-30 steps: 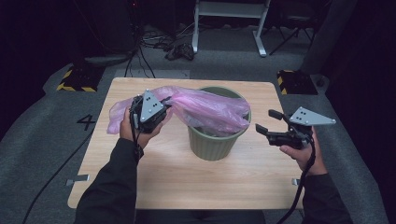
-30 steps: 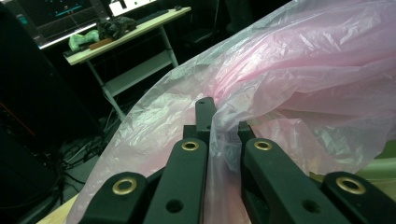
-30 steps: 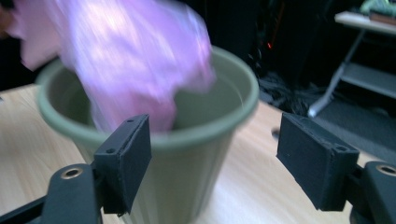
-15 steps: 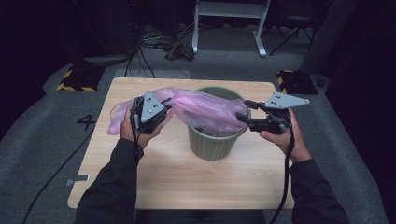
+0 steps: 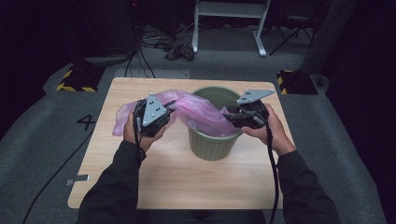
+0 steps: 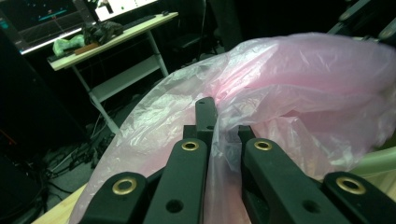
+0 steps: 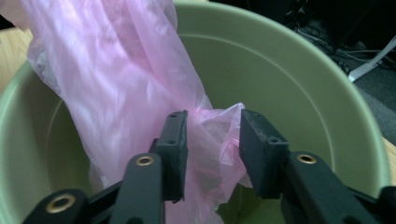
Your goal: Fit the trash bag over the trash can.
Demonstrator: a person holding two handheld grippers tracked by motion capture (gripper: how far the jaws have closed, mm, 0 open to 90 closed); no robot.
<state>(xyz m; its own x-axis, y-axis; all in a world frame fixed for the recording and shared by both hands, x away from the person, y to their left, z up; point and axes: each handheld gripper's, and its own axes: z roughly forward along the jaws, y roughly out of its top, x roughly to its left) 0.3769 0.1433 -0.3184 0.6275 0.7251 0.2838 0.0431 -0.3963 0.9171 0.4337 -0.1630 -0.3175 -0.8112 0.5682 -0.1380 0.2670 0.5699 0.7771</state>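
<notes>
Our left gripper is pinching the pink plastic bag, which drapes from the table's left side over the rim into the green bin. Our right gripper has just been closing, a bunched fold between its jaws, not yet clamped. We should close fully on that fold before spreading the bag across the rim.

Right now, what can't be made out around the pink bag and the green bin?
- Bin bottom: high view and right gripper view, covered by the pink bag.
- Bag's mouth: left gripper view, bunched between the left gripper jaws.
- Right gripper contact: folds hide whether the jaws press.
</notes>
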